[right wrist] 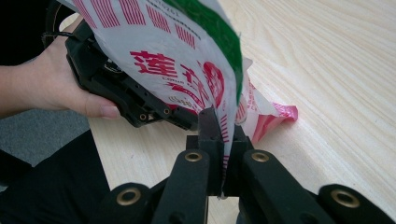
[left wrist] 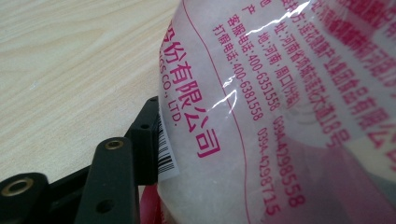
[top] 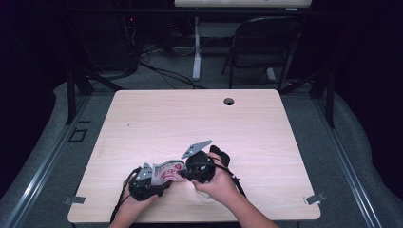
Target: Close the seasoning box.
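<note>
Both grippers are holding a printed plastic bag above the table's near edge: the right gripper is clamping one edge, and the left gripper is apparently pinching the other, one jaw hidden. The bag is looking gripped and lifted, with opening or setting down seemingly left to do

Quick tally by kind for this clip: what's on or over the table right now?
Plastic packet with pink print: 1
Handheld grippers: 2, the left gripper and the right gripper, each clamped on the packet
Total: 3
</note>
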`<state>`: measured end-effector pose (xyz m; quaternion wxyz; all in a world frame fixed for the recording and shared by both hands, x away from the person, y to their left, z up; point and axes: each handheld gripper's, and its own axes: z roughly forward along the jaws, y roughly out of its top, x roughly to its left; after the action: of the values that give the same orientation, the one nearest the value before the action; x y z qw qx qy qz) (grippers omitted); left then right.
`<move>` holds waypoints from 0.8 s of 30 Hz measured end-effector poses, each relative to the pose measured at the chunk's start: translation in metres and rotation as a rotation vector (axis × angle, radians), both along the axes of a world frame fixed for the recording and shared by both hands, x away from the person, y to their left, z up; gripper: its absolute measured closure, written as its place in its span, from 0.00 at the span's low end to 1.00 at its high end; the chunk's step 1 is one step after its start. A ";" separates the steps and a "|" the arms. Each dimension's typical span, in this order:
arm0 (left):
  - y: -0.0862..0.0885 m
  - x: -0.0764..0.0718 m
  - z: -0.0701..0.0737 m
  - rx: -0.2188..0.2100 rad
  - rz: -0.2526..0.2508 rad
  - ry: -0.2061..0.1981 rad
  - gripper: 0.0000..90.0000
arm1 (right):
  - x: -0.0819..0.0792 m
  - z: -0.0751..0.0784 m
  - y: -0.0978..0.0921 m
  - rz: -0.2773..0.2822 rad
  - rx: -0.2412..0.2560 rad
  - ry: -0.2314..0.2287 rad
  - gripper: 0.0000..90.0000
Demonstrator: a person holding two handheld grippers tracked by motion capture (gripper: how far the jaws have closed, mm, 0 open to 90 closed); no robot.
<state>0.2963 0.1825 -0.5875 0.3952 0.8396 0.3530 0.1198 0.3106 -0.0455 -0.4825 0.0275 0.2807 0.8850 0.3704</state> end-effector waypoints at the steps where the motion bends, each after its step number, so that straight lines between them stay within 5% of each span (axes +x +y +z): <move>1: -0.001 -0.001 0.000 -0.001 0.008 -0.001 0.54 | 0.000 0.000 0.000 0.000 0.001 0.001 1.00; 24: -0.004 -0.006 0.006 0.028 0.023 -0.048 0.61 | 0.002 0.002 -0.005 -0.007 0.016 0.007 1.00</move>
<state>0.2900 0.1783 -0.5819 0.3904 0.8378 0.3512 0.1494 0.3122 -0.0501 -0.4808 0.0233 0.2855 0.8811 0.3764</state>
